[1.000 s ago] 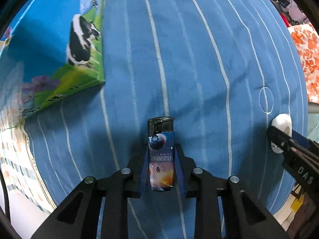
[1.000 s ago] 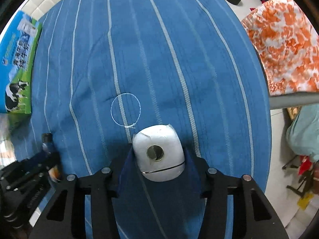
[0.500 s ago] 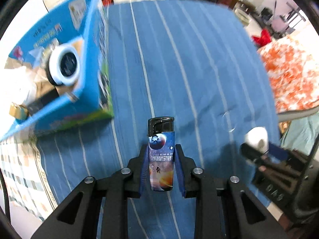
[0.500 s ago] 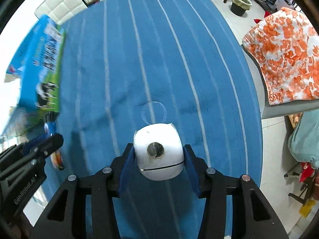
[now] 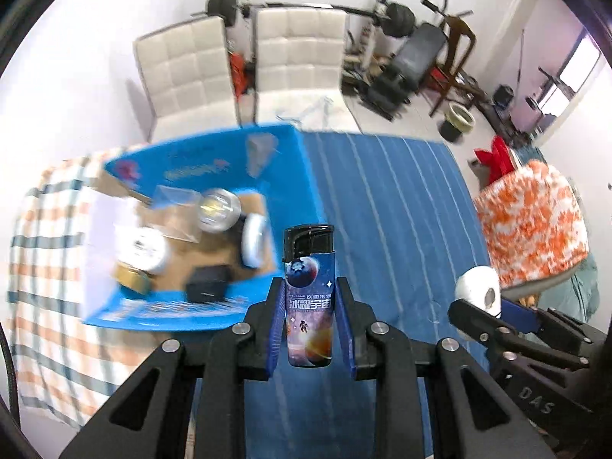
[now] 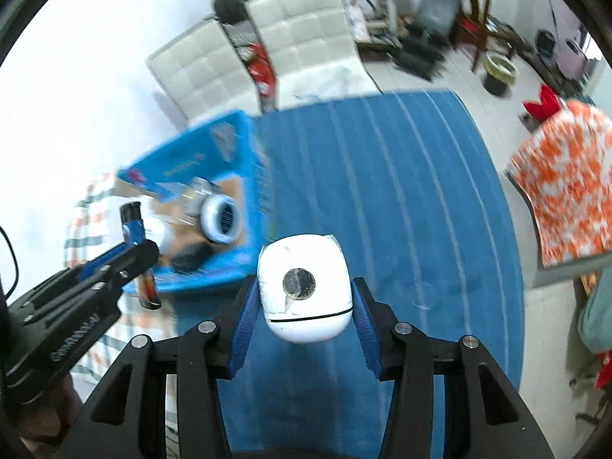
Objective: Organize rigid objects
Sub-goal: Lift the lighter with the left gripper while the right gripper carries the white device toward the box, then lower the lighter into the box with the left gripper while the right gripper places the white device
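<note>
Your left gripper (image 5: 310, 313) is clamped on the lighter (image 5: 309, 298), which stands upright between the blue pads with its black cap pointing away from you along the fingers. Your right gripper (image 6: 304, 306) is closed just as firmly on the white rounded case (image 6: 304, 290), its round metal disc facing the camera. The relation that matters is where the open blue box (image 5: 294, 176) lies from each tool. In the left wrist view the box sits at about 10 o'clock from the lighter, its near right corner just beside the lighter's cap, and its brown floor already holds a few jars, a white ring-shaped piece and a small black block. In the right wrist view the same box lies at about 10 to 11 o'clock from the white case, farther off, with your left gripper and lighter hanging between you and it at 9 o'clock. So your left hand looks the nearer one, and I would judge it should go first: a short swing toward 10 o'clock should carry the lighter over the wall. Its long axis runs forward, so expect it to tip onto its side when let go. Both views are blurred around the box, so the free floor space is hard to judge.
</note>
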`<state>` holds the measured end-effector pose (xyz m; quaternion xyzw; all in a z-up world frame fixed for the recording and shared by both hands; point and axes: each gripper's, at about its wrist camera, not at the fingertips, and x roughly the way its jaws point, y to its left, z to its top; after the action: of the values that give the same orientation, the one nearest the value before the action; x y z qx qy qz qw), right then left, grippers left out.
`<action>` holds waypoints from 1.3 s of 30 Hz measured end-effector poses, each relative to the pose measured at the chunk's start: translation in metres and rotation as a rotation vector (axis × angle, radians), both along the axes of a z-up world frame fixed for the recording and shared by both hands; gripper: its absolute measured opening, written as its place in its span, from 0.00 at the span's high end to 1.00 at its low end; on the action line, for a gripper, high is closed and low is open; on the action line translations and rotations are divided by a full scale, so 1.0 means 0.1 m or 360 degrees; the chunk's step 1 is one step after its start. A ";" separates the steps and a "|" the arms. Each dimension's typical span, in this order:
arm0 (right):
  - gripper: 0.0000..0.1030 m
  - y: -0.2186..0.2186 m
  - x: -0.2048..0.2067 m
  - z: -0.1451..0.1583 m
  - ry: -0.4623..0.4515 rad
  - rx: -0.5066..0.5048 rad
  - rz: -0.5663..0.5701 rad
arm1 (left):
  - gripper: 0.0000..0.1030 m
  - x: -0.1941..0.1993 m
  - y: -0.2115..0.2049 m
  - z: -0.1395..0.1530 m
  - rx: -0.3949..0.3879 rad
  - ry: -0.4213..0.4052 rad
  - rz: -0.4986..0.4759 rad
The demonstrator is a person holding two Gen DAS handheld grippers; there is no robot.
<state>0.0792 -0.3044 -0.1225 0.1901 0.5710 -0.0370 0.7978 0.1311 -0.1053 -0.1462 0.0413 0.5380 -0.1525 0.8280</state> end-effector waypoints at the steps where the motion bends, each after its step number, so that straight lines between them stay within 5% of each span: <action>1: 0.51 0.09 0.00 0.06 -0.0019 0.0001 0.0012 | 0.78 0.01 0.10 0.04 0.0014 -0.0021 0.0017; 8: 0.52 0.82 0.22 0.47 -0.0142 -0.0013 0.0133 | 0.78 0.10 0.74 0.37 0.0067 -0.0138 0.0149; 20: 0.52 1.27 0.45 0.55 -0.0173 -0.0059 0.0201 | 0.78 0.19 1.22 0.43 0.0055 -0.0158 0.0233; 27: 0.52 1.24 0.76 -0.08 -0.0031 0.0010 0.0152 | 0.78 0.51 1.36 -0.06 -0.0024 0.0087 0.0245; 39: 0.52 1.33 1.13 -1.51 0.0356 0.0044 0.0104 | 0.78 0.93 1.35 -1.45 0.0063 0.0468 0.0258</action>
<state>0.1925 -0.1714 -0.2739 0.1771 0.6628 -0.0242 0.7272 0.2238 0.0292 -0.2912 -0.0088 0.6579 -0.0791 0.7489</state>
